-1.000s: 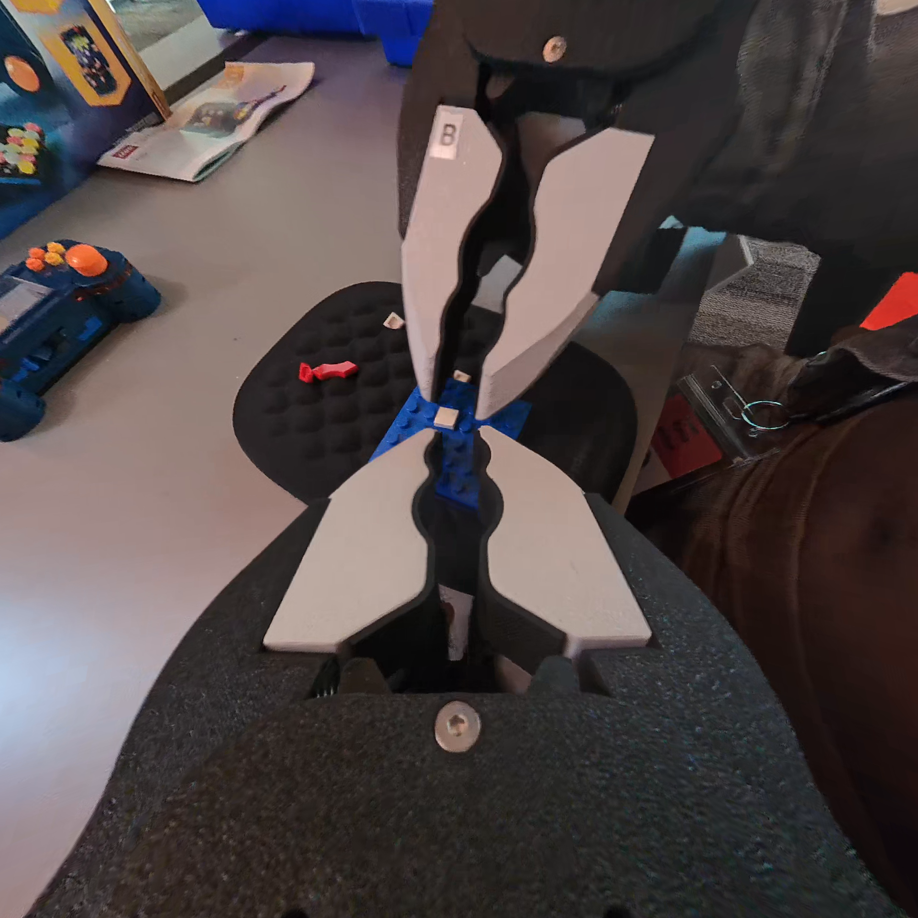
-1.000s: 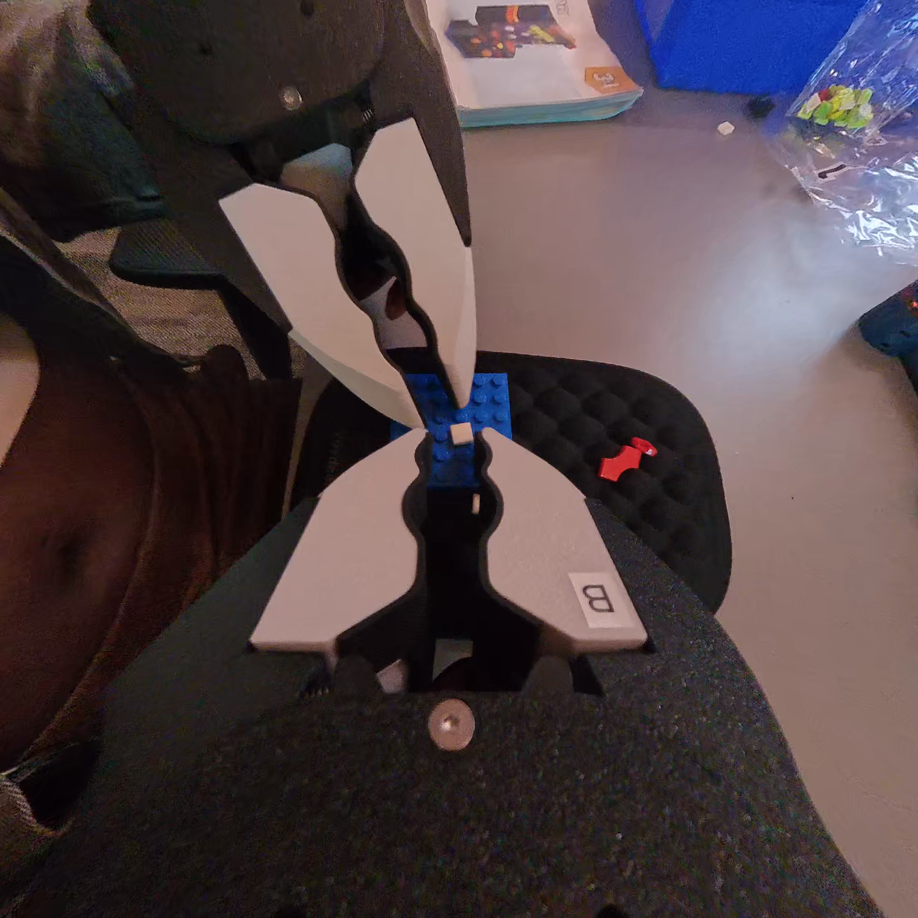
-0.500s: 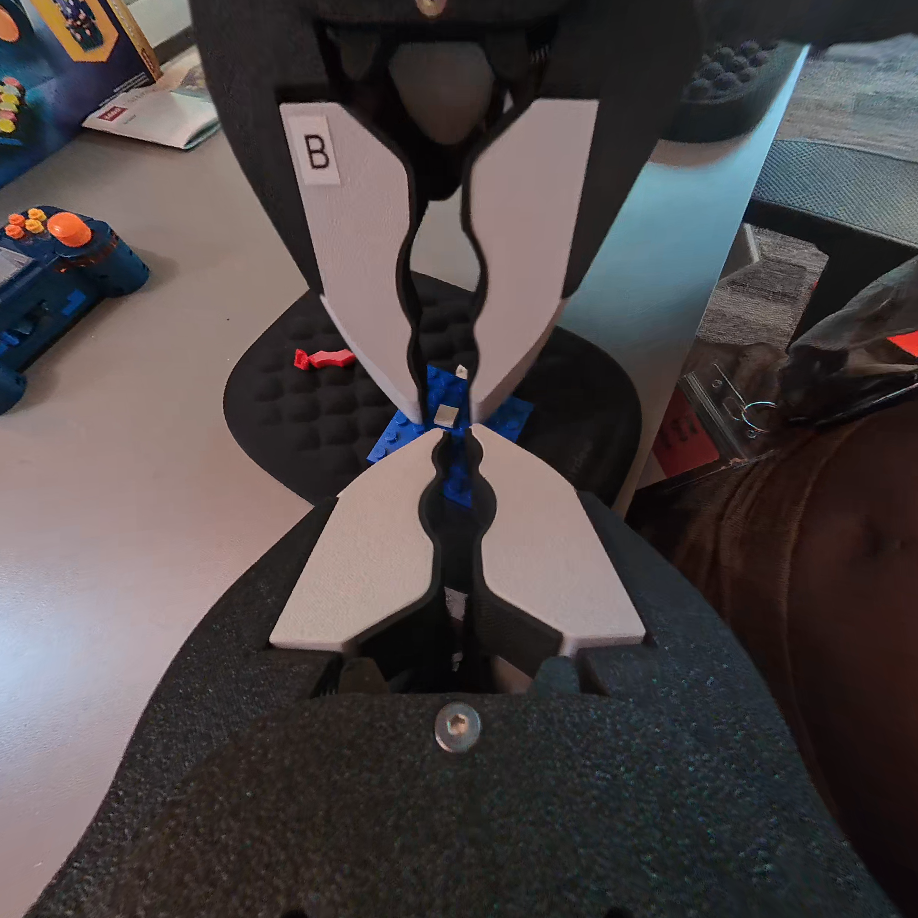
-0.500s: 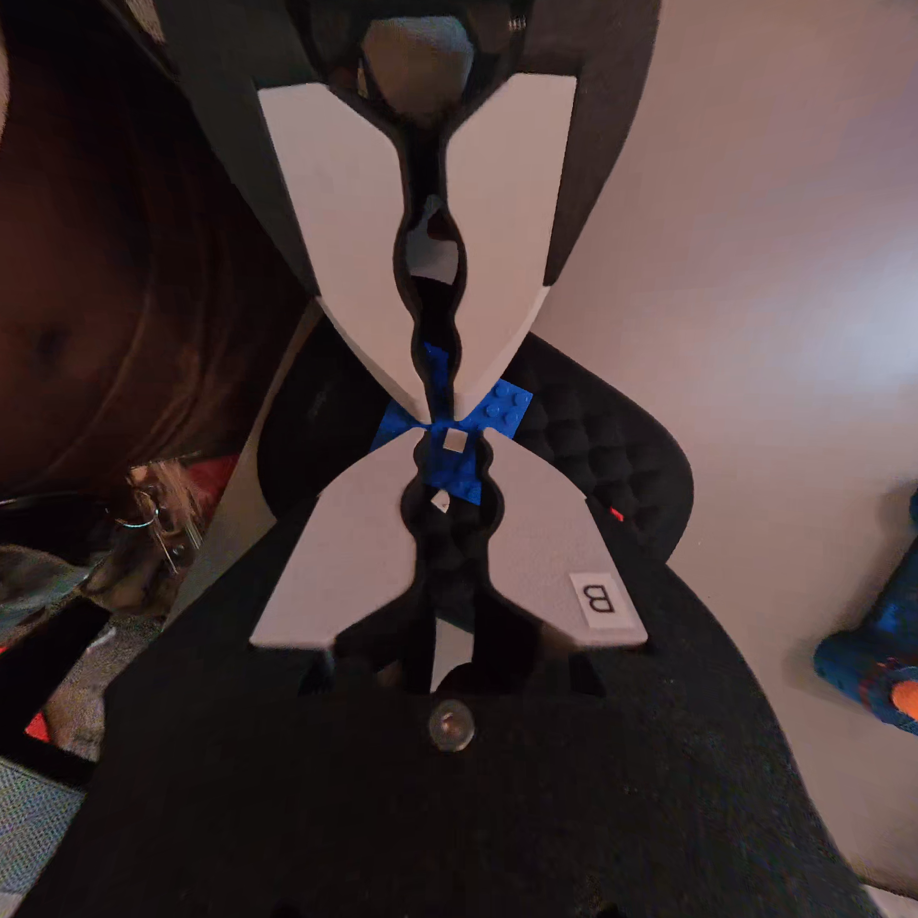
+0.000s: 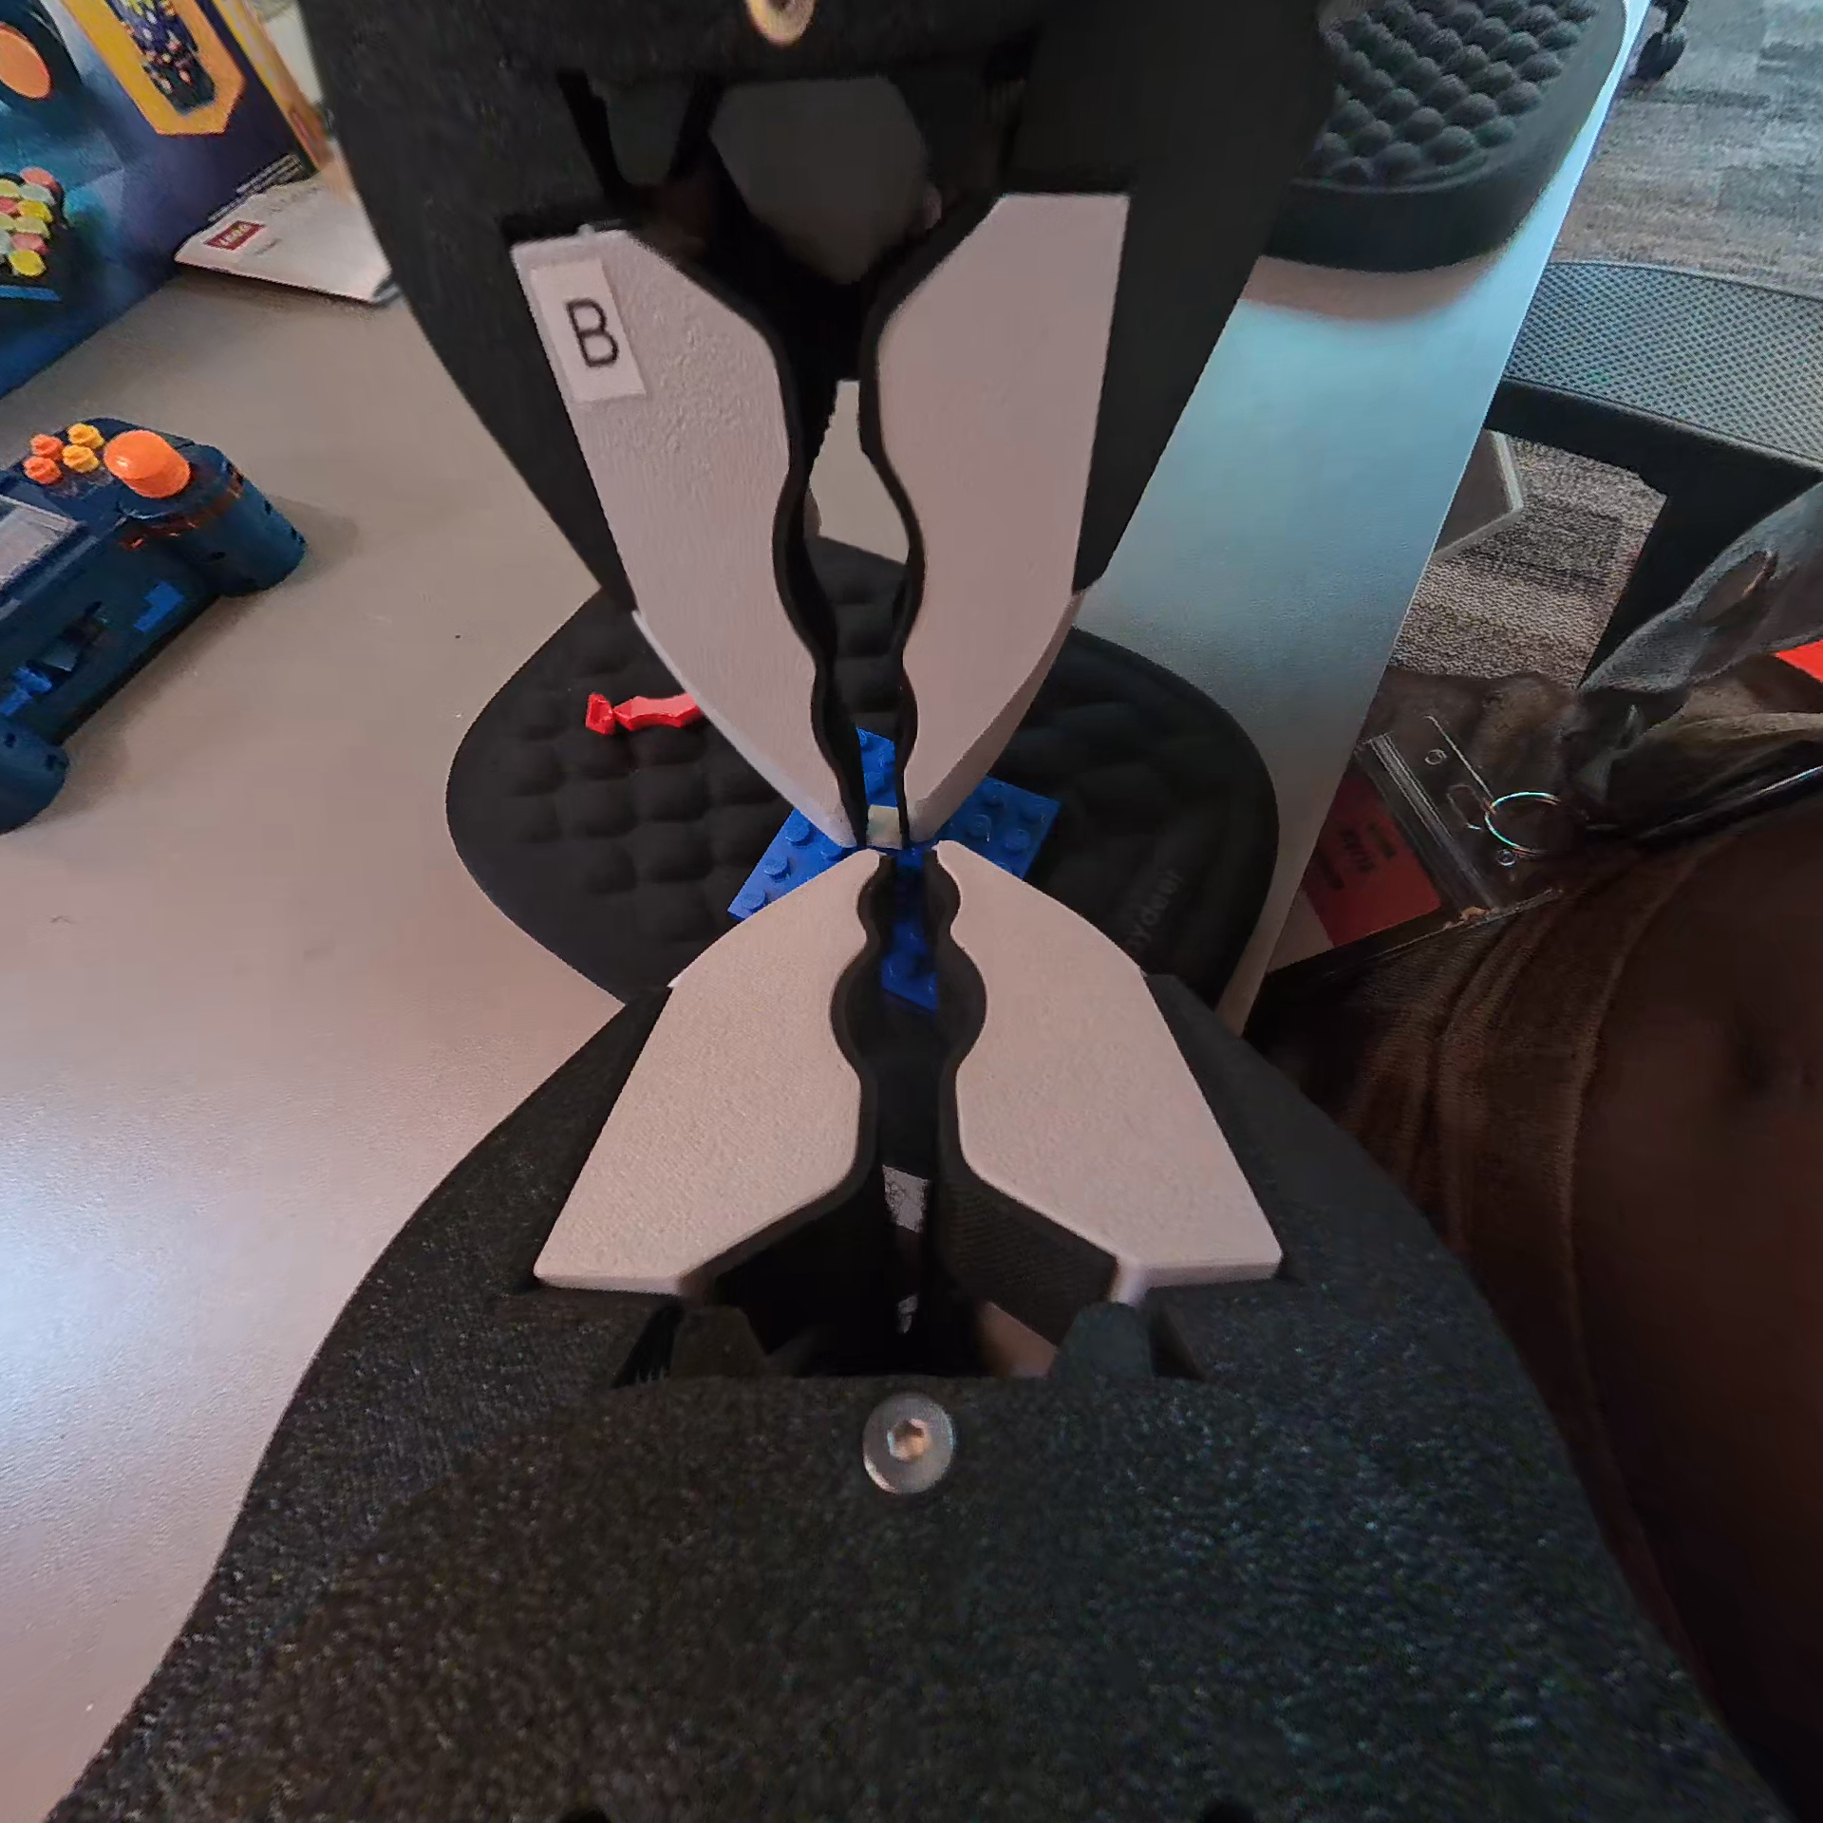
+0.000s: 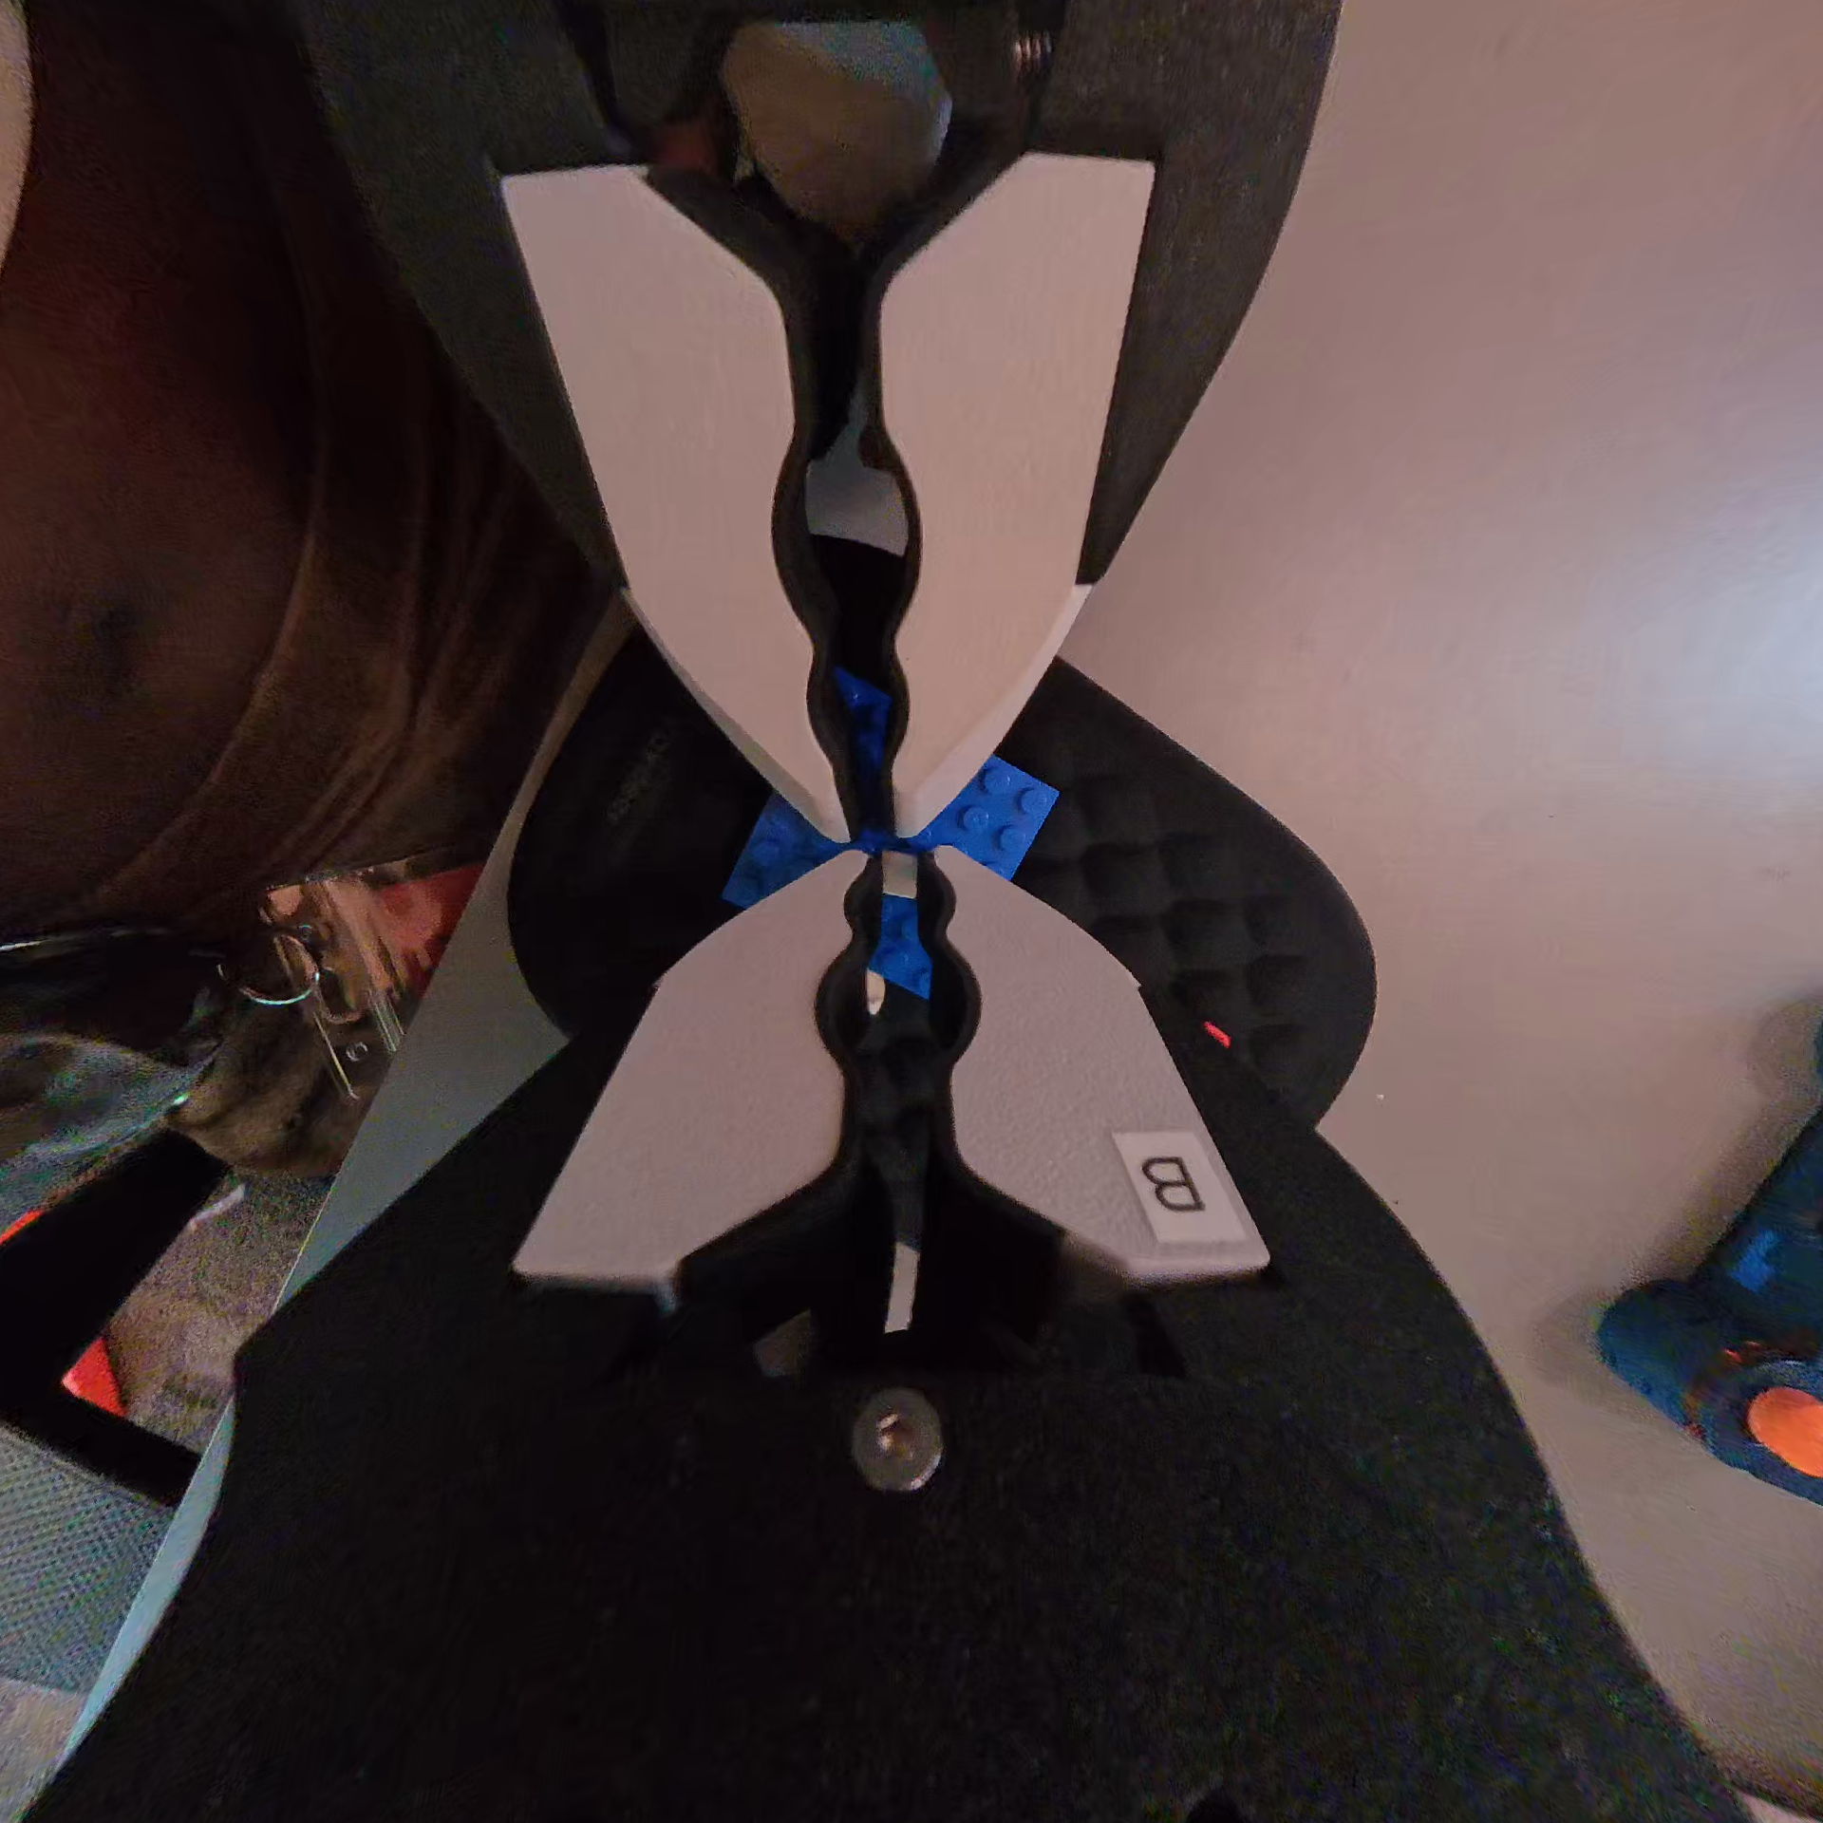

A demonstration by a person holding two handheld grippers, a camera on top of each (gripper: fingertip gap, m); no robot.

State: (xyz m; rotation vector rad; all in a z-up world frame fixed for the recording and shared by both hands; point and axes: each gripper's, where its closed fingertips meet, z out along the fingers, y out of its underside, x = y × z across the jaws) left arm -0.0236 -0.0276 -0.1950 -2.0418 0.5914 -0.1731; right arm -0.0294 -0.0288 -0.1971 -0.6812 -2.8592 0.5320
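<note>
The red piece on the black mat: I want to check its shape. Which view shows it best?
The left wrist view: the red piece lies in the open on the black mat, left of the right gripper. The right wrist view shows only a red sliver beside that gripper's own finger.

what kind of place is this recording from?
Likely an office desk used for toy-brick building: grey desk, mesh chair over carpet, black padded mat with a blue studded plate, and a toy box.

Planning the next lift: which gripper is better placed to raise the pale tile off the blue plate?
Right. The right gripper's tips pinch the pale tile; the left gripper's tips stop just short of it.
</note>
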